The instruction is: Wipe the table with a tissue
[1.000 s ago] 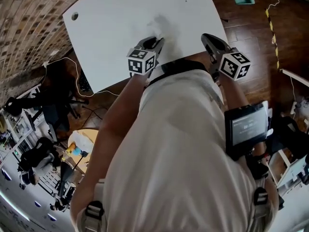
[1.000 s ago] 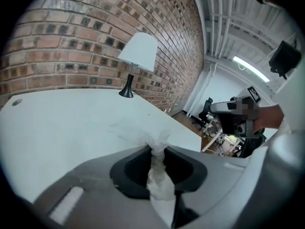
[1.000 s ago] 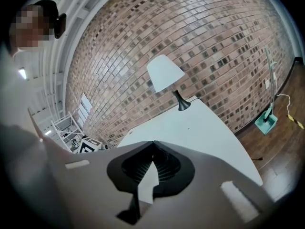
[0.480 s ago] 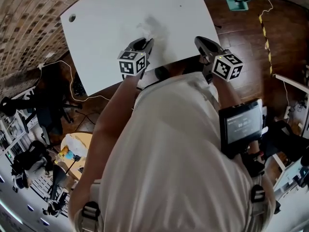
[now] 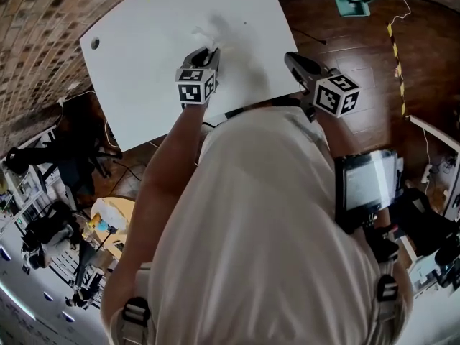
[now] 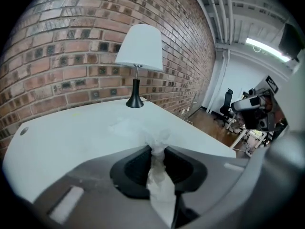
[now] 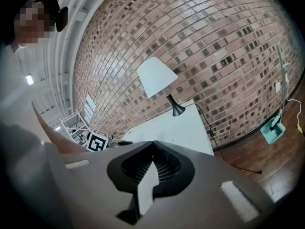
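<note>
A smooth white table (image 5: 136,77) with rounded corners stands against a rough brick wall (image 6: 71,46). The left tongs (image 6: 157,149) tilt down over the table on an outstretched arm. They are clamped on a crumpled white tissue (image 6: 159,185), whose loose end lies on the tabletop. The right tongs (image 7: 152,144) have their jaws together with nothing between them, and hover by the table's near right edge. A lamp (image 6: 139,46) with a white cone shade stands at the far side.
</note>
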### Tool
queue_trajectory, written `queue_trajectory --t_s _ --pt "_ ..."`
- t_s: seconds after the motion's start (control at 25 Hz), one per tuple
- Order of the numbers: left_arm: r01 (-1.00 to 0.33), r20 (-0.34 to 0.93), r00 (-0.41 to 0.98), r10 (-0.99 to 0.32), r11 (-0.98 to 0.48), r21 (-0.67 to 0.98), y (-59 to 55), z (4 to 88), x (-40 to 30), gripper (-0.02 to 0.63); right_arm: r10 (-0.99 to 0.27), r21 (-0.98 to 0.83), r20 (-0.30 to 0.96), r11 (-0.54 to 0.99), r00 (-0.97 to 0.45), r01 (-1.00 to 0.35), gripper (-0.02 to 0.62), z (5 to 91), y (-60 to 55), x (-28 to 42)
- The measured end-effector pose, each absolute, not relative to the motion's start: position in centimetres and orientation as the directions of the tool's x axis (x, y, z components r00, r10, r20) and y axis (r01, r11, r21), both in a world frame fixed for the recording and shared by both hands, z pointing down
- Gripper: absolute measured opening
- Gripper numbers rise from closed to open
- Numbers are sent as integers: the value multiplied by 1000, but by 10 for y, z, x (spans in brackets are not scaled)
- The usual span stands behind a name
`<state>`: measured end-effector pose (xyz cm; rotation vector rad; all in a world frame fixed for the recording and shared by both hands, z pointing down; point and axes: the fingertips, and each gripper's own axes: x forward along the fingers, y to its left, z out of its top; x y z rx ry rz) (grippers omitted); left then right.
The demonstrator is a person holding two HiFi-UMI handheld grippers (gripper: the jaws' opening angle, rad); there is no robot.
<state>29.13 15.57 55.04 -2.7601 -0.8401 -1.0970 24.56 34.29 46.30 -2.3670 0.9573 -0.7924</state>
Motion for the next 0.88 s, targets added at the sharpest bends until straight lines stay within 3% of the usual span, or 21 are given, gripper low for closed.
queue_trajectory --t_s 0.36,0.64,0.88 --pt "485 752 567 337 -874 26 189 580 347 80 -747 -644 328 -624 578 -442 8 481 412 289" --pt "361 756 631 174 -928 -87 188 586 374 80 -741 -652 339 -629 580 -423 8 488 456 307" --pt "353 761 642 88 -916 -192 199 601 381 80 -742 -661 344 -627 575 -413 8 496 475 307"
